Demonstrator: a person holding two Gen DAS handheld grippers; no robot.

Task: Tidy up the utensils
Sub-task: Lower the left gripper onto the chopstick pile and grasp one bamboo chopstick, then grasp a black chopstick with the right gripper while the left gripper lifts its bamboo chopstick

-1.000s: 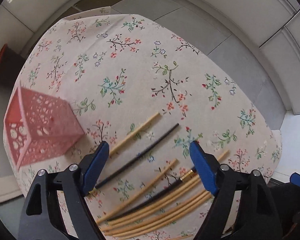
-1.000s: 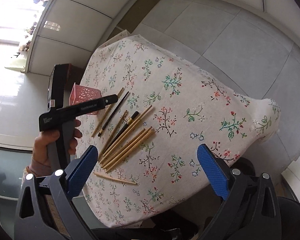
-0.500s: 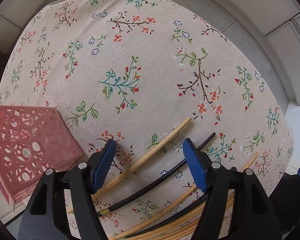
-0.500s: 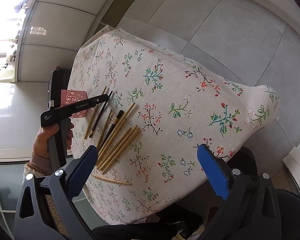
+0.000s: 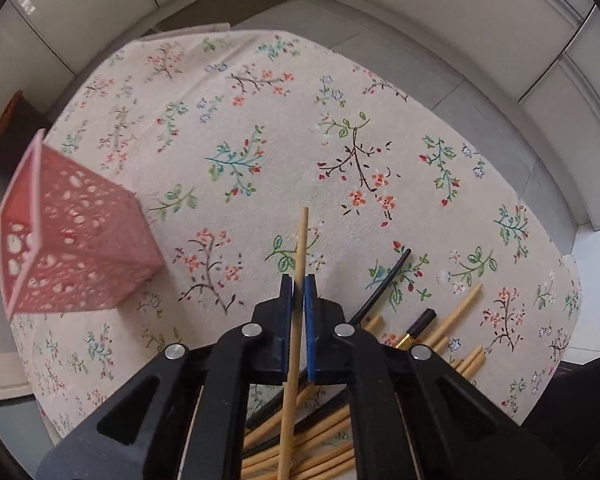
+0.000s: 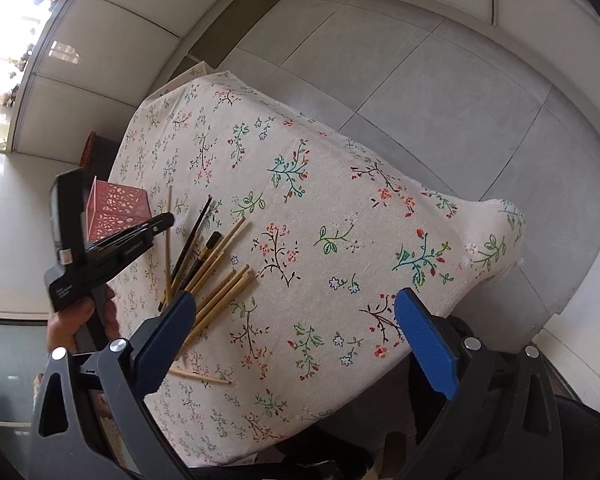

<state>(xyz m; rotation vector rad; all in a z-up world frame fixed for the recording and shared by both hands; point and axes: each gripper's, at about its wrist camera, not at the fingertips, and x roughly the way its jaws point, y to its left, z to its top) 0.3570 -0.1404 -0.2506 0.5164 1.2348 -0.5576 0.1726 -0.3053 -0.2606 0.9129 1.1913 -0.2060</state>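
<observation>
My left gripper (image 5: 299, 292) has its jaws closing, and the blue pads press on one bamboo chopstick (image 5: 302, 240) that sticks out ahead and is lifted off the cloth. In the right wrist view the same left gripper (image 6: 168, 220) holds that chopstick (image 6: 168, 248) upright beside the pink perforated basket (image 6: 116, 208). The basket (image 5: 72, 248) stands at the table's left. A pile of bamboo and black chopsticks (image 5: 456, 312) lies to the right on the floral cloth, also seen as a pile (image 6: 220, 276). My right gripper (image 6: 294, 300) hangs open above the table, holding nothing.
One loose bamboo chopstick (image 6: 200, 376) lies apart near the table's front edge. A dark container with a red rim (image 5: 12, 132) stands on the floor beyond the basket. The floral tablecloth (image 6: 340, 200) drops off onto grey floor tiles at the far and right sides.
My left gripper closed on the leftmost bamboo chopstick and raised it off the cloth, backing away from the table. The right gripper stayed open and swung only slightly.
</observation>
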